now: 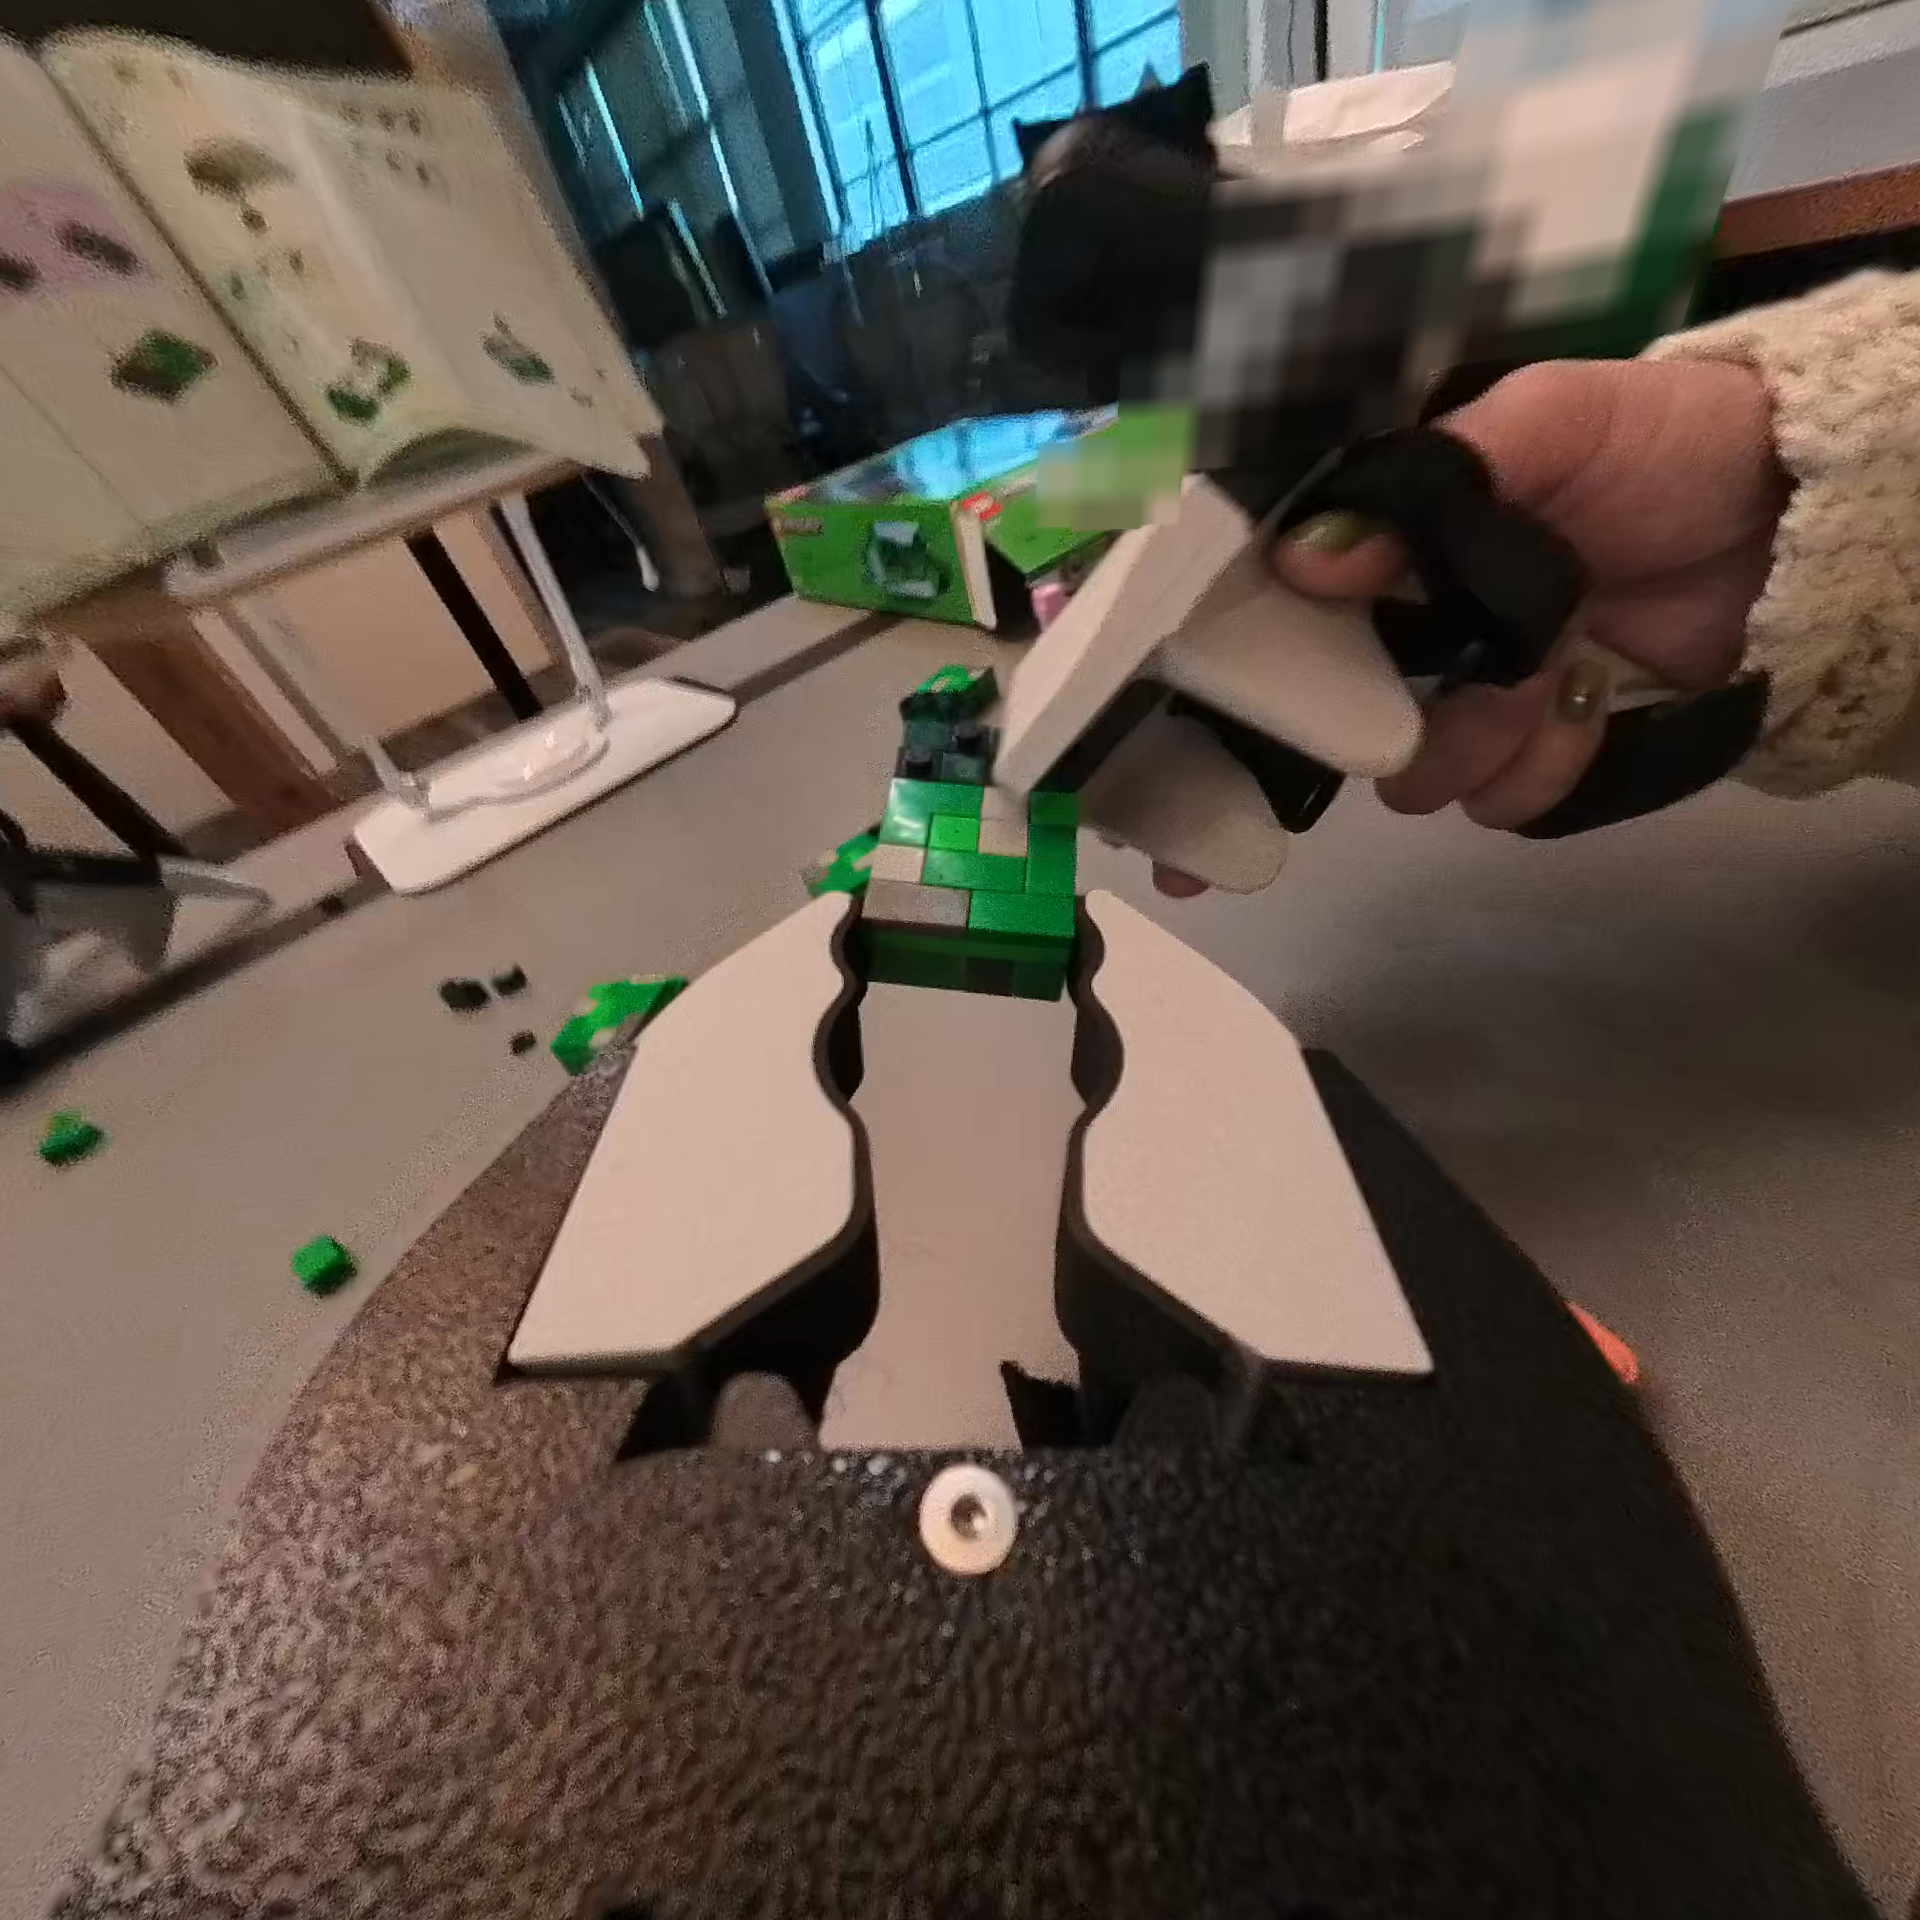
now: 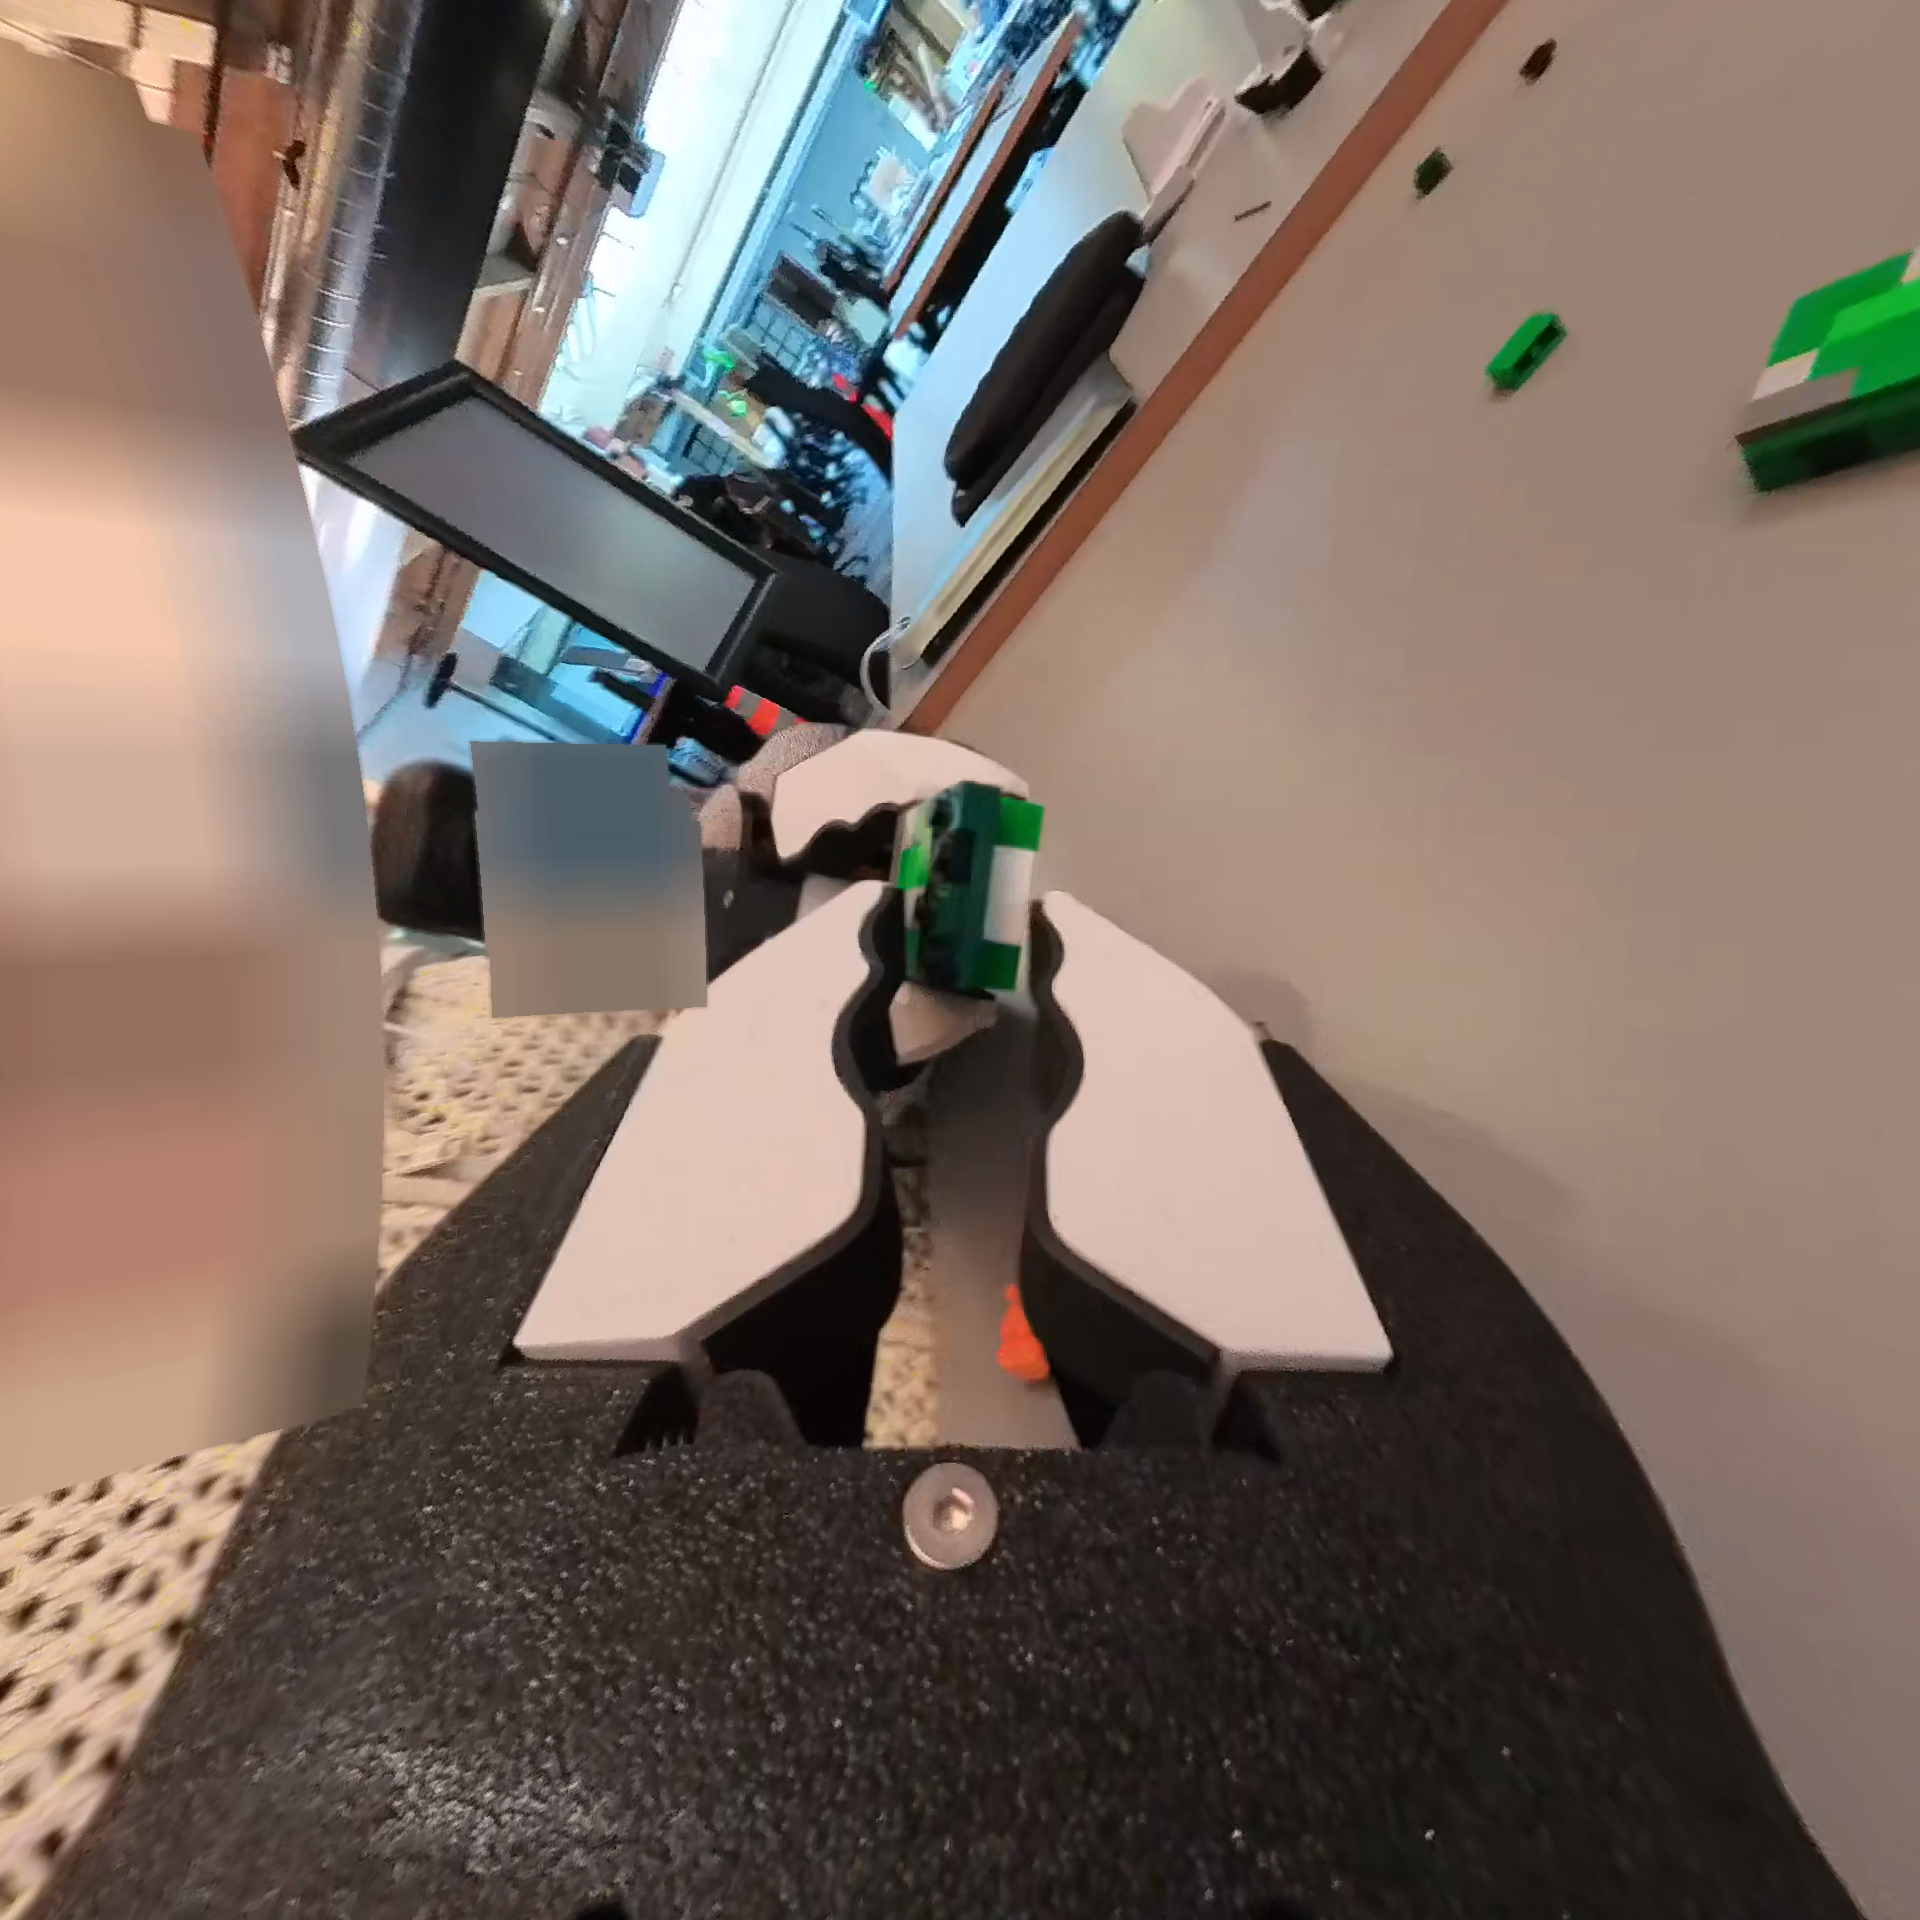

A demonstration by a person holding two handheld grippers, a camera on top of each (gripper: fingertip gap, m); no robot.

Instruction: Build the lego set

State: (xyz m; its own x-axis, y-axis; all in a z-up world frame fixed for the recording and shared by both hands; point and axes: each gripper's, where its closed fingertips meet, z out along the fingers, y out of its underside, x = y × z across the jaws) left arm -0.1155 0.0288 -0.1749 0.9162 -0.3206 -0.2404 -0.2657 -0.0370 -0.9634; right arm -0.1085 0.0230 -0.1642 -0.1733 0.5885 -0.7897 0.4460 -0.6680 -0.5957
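A long green, grey and dark Lego build (image 1: 971, 883) is held above the grey table between both grippers. My left gripper (image 1: 966, 925) is shut on its near end. The right gripper (image 1: 1081, 810), held by a hand in a knit sleeve, comes in from the right and grips the far part. In the right wrist view my right gripper (image 2: 961, 925) is shut on the same build (image 2: 971, 894), seen end-on, with a finger of the left gripper (image 2: 873, 784) just beyond it. A second green and grey build (image 2: 1849, 384) lies on the table.
An open instruction booklet (image 1: 312, 260) stands on a clear holder at the left. A green Lego box (image 1: 914, 530) sits at the back. Loose green bricks (image 1: 324, 1262) and small dark pieces (image 1: 468, 994) are scattered on the left of the table. Another loose green brick (image 2: 1522, 353) lies near the second build. My left and right fingertips are right by each other.
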